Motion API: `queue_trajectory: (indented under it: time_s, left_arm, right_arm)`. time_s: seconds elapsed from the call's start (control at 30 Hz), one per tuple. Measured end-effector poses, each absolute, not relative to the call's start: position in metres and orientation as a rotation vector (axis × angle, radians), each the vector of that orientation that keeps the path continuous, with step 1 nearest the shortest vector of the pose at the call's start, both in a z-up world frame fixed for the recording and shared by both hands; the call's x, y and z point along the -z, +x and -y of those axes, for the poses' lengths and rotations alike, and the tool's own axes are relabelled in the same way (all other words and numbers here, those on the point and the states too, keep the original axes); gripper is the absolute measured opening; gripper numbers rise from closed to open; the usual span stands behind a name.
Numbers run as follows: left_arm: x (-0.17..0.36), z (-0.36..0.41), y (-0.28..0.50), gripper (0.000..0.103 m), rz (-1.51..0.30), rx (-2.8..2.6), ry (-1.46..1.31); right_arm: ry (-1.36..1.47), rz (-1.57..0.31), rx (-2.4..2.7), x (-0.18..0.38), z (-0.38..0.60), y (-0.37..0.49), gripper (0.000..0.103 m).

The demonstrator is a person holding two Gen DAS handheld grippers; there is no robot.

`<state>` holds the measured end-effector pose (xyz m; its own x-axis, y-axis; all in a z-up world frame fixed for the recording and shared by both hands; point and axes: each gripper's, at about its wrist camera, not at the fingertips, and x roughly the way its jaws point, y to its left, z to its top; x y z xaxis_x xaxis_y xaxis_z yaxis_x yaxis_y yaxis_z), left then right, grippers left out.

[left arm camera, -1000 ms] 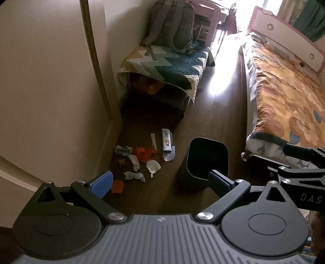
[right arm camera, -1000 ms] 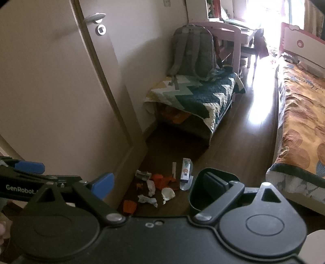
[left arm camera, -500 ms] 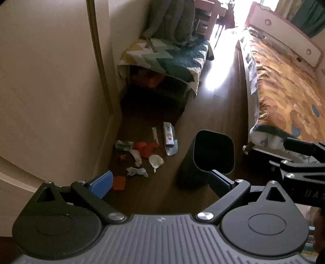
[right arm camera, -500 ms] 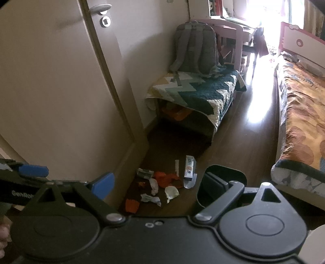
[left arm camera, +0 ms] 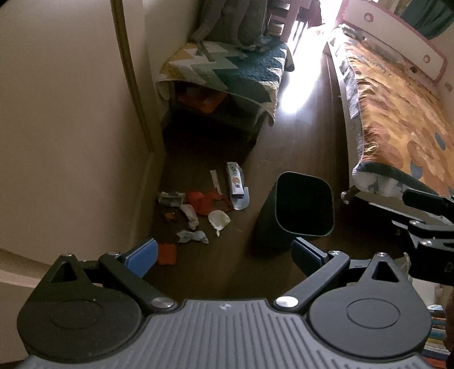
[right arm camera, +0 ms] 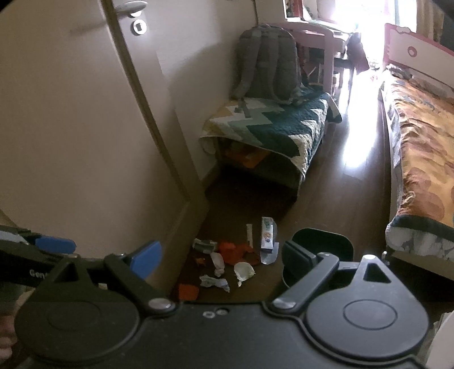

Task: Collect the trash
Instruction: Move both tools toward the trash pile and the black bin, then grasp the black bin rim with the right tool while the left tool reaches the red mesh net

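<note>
Trash (left arm camera: 198,213), about ten scraps, lies beside one bin (left arm camera: 300,210); both claws, left (left arm camera: 224,252) and right (right arm camera: 221,255), gape empty, the right closing slightly.

The bin's (right arm camera: 323,241) lower body hides behind the right gripper (right arm camera: 221,255) in the right wrist view. The box's (left arm camera: 235,183) print is too small to read. Things under the quilt (left arm camera: 227,68) sit in shadow, unidentifiable. The bed (left arm camera: 397,113) runs off the frame's right edge. The backpack (left arm camera: 229,25) is cropped at the top.
</note>
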<state>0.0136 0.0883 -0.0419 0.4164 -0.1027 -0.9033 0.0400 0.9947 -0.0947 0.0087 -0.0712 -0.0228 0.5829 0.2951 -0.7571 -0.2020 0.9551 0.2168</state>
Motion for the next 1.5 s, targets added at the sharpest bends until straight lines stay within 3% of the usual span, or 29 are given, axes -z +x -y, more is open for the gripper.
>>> queue_trajectory:
  time_s: [0.57, 0.9, 1.2, 1.5]
  left_arm:
    - [0.055, -0.02, 0.068, 0.101, -1.148, -0.038, -0.086]
    - [0.096, -0.03, 0.09, 0.101, -1.205, -0.013, -0.071]
    - [0.189, -0.071, 0.114, 0.101, -1.247, 0.086, 0.026]
    - [0.328, -0.116, 0.129, 0.101, -1.307, -0.01, -0.04]
  right_arm:
    - [0.089, -0.951, -0.432, 0.062, 0.122, 0.086, 0.09]
    - [0.082, -0.988, -0.4, 0.097, 0.112, 0.102, 0.09]
    - [0.109, -1.039, -0.215, 0.171, 0.086, 0.101, 0.09]
    - [0.07, -1.108, -0.198, 0.285, 0.079, 0.111, 0.084]
